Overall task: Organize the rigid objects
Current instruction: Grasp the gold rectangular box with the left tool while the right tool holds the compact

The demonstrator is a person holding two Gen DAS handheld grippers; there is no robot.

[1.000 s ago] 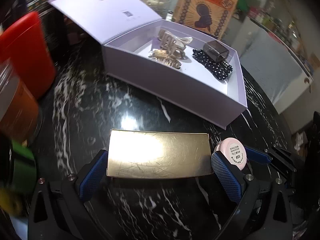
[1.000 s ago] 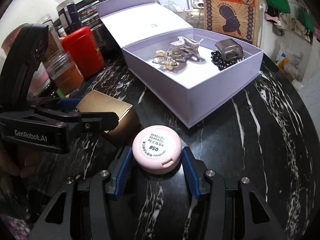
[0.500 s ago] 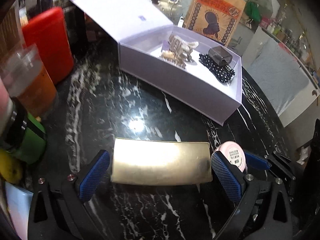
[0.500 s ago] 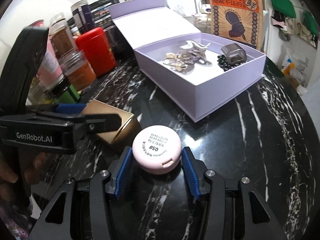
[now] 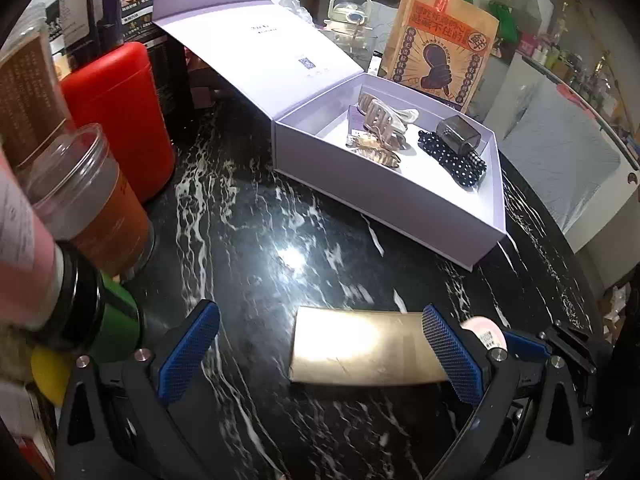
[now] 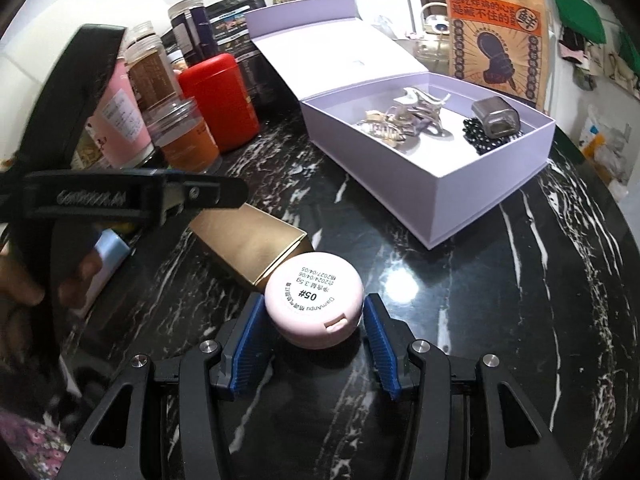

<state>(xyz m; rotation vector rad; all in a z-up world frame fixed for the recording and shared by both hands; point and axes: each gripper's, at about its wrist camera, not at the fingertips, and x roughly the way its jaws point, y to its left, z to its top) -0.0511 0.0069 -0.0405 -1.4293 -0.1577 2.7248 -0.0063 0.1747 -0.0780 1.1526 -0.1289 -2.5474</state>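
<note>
- Right claw (image 6: 306,338) grips the pink compact (image 6: 314,300), raised off the black marble desk (image 6: 500,300).
- Left claw (image 5: 320,356) gapes wide; gold box (image 5: 366,346) touches only its right finger.
- Lilac box (image 6: 480,200) sits ahead, lid open.

Left wrist view: fisheye, set just behind its own fingers (image 5: 188,354), facing steeply down and forward over the black marbled tabletop (image 5: 248,216). Close to the surface. Gold box (image 5: 360,346) near, right of centre; open lilac box (image 5: 384,196) farther off, right of centre; red canister (image 5: 120,120) at far left.

Right wrist view: fisheye, same mounting behind its fingers (image 6: 380,346), tilted down and forward, placed to the right of the other. Pink compact (image 6: 314,300) nearest; left gripper (image 6: 132,196) enters from the left edge.

Shared: tabletop, gold box (image 6: 248,240), lilac box (image 6: 432,152), red canister (image 6: 218,100), pink compact (image 5: 486,330), brown printed bag (image 5: 438,44) at the far side.
</note>
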